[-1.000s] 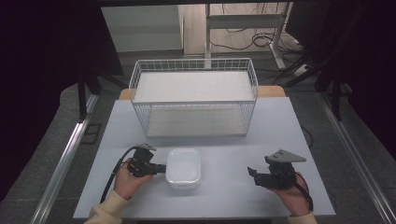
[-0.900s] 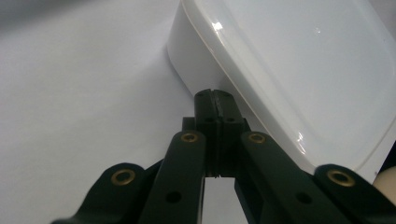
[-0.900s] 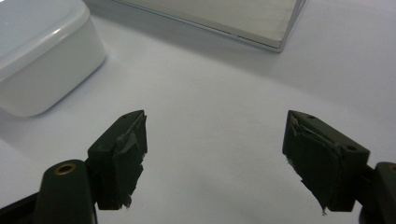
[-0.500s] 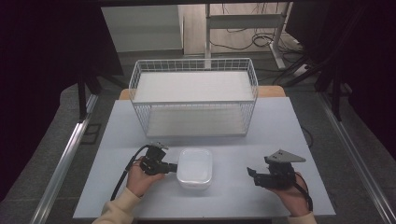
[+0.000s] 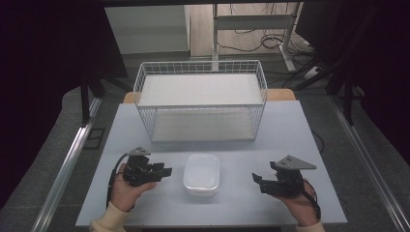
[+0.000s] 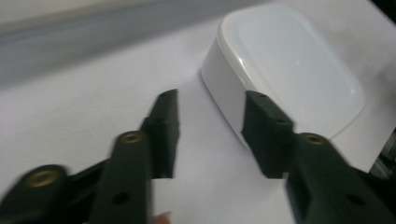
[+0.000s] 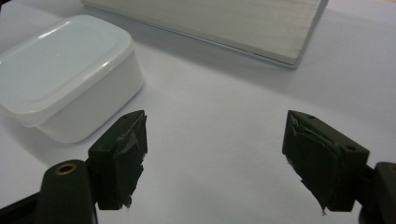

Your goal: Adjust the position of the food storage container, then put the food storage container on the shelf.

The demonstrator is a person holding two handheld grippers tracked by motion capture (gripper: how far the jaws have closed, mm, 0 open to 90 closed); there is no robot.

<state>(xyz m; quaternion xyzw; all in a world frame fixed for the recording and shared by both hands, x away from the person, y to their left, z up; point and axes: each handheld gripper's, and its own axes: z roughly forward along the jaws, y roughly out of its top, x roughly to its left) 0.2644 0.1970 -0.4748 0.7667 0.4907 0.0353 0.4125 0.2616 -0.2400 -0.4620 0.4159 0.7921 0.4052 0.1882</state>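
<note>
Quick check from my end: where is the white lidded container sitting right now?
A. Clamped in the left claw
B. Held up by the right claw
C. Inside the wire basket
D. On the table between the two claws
D: the white lidded container rests on the table in front of the wire basket, between the open left claw and the open right claw, touching neither.

In the left gripper view the left tongs are smeared by motion blur, and one black finger covers part of the near wall of the white lidded box. What the box contains cannot be told through its lid. Beside the box in the right gripper view, the wire basket is cut off by the top edge.
</note>
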